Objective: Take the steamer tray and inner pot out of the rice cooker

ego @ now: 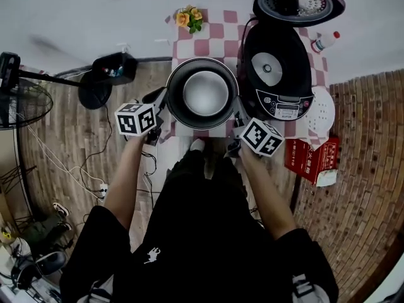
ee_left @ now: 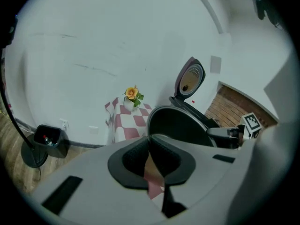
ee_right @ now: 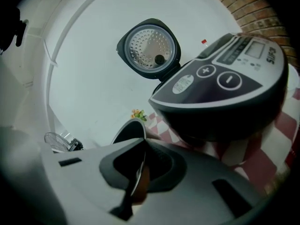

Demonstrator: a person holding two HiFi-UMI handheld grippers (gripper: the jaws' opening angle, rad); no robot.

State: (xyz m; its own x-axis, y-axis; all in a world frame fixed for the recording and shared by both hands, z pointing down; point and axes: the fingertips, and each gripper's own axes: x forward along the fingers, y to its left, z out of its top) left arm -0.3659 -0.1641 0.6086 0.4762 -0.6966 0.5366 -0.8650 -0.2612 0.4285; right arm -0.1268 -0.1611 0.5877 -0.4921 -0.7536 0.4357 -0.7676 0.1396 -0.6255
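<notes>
The dark inner pot (ego: 202,93), with its pale inside showing, hangs over the front part of the checked table (ego: 218,31), left of the open black rice cooker (ego: 278,74). My left gripper (ego: 160,110) is shut on the pot's left rim and my right gripper (ego: 238,122) is shut on its right rim. In the left gripper view the pot (ee_left: 180,125) fills the space beyond the gripper (ee_left: 149,142). The right gripper view shows the pot's thin rim (ee_right: 126,132) pinched in the gripper (ee_right: 143,146), with the cooker (ee_right: 220,93) close by. A white steamer tray (ego: 323,111) lies right of the cooker.
A flower vase (ego: 189,19) stands at the table's back, a bottle (ego: 325,41) behind the cooker. A red box (ego: 312,160) sits at the table's right front corner. On the floor to the left are a fan (ego: 19,103), a black stand (ego: 113,68) and cables.
</notes>
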